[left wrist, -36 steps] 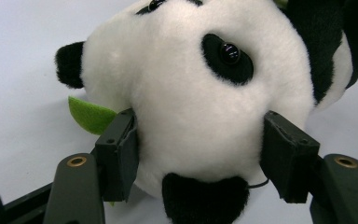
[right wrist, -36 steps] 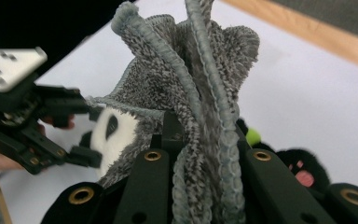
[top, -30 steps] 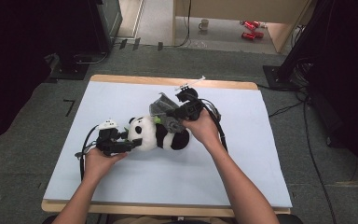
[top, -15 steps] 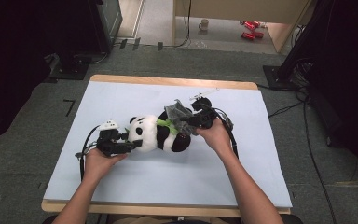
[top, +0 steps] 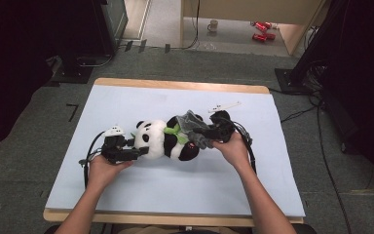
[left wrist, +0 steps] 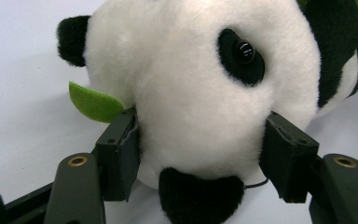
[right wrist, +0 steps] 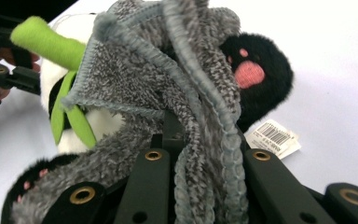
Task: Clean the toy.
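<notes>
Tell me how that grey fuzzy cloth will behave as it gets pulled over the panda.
The grey fuzzy cloth is probably floppy: it bunches in folds between the right tongs. Likely light, since it drapes on the black-and-white plush panda without denting it. Its pile may cling rather than slide.

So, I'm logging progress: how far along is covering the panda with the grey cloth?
Done: the left gripper is clamped on the panda's head, and the right gripper is shut on the grey cloth. In hand: the cloth is bunched over the panda's legs. Left: spreading it out, then letting go.
</notes>
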